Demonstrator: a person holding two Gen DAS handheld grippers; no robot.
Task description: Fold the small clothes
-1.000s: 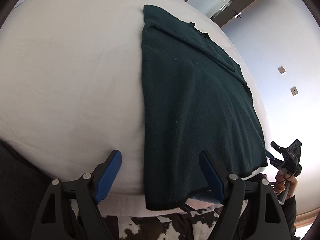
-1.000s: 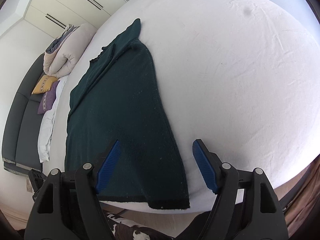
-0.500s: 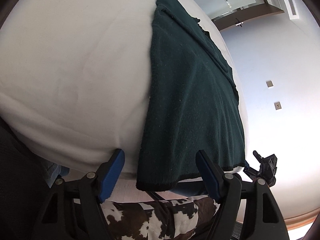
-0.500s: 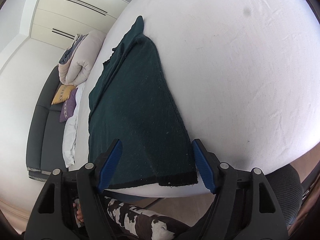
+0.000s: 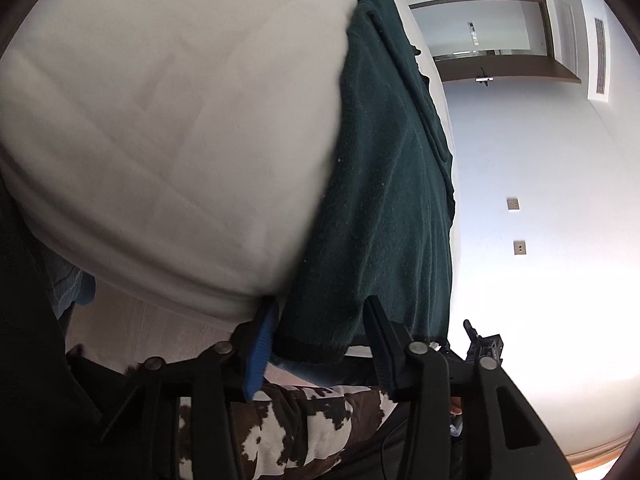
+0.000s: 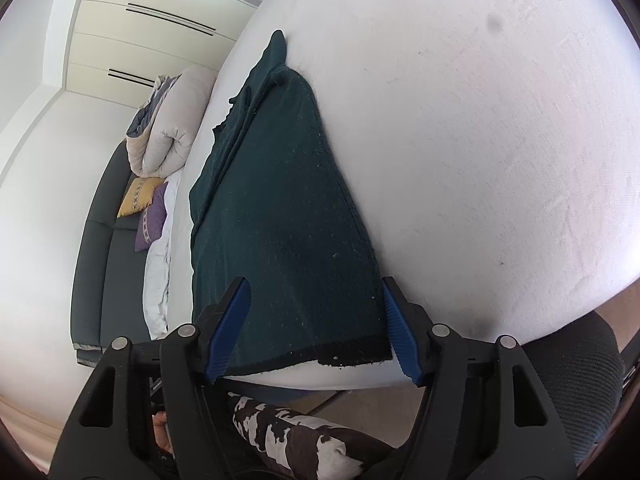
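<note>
At the bed [image 6: 480,140] edge, both grippers are spread around the dark green garment's [image 6: 280,220] hem. The left gripper [image 5: 320,344] and right gripper [image 6: 316,332] pinch nothing

Both wrist views low at the bed [image 5: 168,128] edge, looking along it, sharing the green garment [image 6: 288,216]

A white bed [image 6: 480,160] spreads ahead of the claw. Far off to its left sits a dark sofa [image 6: 96,240] holding a rolled duvet [image 6: 172,124], a yellow cushion [image 6: 140,196] and a purple cushion [image 6: 152,224], with pale wardrobe doors [image 6: 140,40] beyond.
</note>
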